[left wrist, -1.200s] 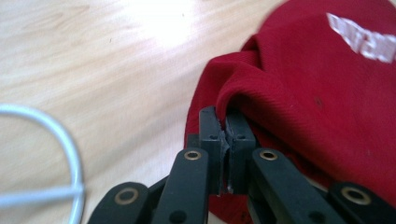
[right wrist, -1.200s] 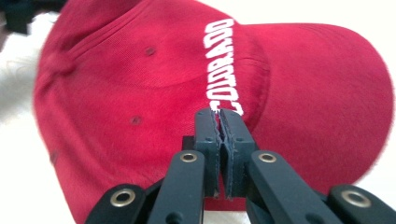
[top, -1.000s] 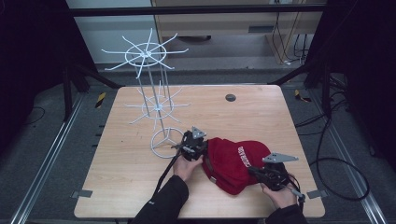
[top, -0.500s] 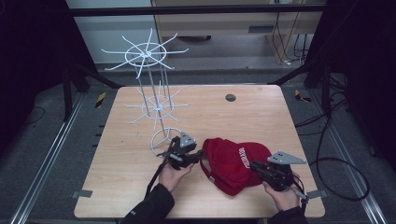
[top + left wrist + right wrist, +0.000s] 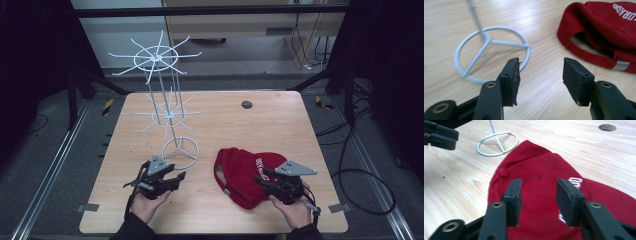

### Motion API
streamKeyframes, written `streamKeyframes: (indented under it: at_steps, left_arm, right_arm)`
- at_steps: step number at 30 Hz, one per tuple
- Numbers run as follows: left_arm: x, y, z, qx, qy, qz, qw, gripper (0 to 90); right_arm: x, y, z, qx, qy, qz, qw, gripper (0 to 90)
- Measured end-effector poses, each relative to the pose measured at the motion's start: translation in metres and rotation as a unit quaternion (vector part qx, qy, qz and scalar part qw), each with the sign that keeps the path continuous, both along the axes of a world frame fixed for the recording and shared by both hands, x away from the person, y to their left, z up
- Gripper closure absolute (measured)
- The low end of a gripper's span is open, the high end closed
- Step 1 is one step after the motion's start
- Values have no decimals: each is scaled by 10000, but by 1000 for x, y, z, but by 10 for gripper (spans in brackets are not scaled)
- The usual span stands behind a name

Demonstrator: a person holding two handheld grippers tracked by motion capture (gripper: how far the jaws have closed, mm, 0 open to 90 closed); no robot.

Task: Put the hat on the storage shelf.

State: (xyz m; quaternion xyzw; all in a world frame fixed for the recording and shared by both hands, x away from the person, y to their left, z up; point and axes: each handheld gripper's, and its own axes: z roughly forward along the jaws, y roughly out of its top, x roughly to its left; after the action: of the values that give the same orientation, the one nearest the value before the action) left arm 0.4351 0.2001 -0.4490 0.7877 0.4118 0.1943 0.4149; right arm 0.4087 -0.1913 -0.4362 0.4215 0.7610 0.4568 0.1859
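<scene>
One red cap (image 5: 246, 172), white lettering, flat.

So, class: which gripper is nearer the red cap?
Right. The right gripper hovers over the red cap, fingers open. The left gripper is off to its left, near the wire stand's base ring.

A white wire rack (image 5: 167, 107) stands upright on the wooden surface (image 5: 280, 125). A small dark round disc (image 5: 246, 104) lies near the far edge.
</scene>
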Motion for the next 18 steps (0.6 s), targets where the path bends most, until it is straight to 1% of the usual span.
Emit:
streamKeyframes:
  at_steps: [2,3,4,5,7,8,10,13,16,18]
  left_arm:
    - [-4,13,0,38,-37,120,9999,457]
    - [-6,20,0,15,-47,176,9998,450]
    - [-7,27,-1,-17,-50,244,9997,434]
    - [-8,34,-1,-53,-61,317,9995,434]
    - [-8,46,-1,-84,-79,469,9988,413]
    - [-8,51,-1,-123,-76,533,9985,406]
    - [-8,60,-1,-109,-90,641,9978,397]
    - [-7,70,-3,-171,-20,778,9968,375]
    - [-6,75,-6,-169,11,864,9961,363]
    - [-4,79,-9,-130,65,915,9957,353]
  right_arm:
    - [1,6,0,-8,-7,20,10000,494]
    - [1,10,0,-7,22,19,10000,470]
    - [3,18,0,-60,7,23,10000,445]
    - [3,18,0,-60,7,23,10000,445]
    - [5,27,2,-93,37,87,9999,429]
    - [5,32,2,-132,13,139,9998,420]
    - [5,43,2,-167,28,226,9996,403]
    - [7,57,2,-273,19,393,9989,389]
    - [9,70,0,-371,113,510,9979,381]
    - [10,78,-2,-456,147,578,9972,374]
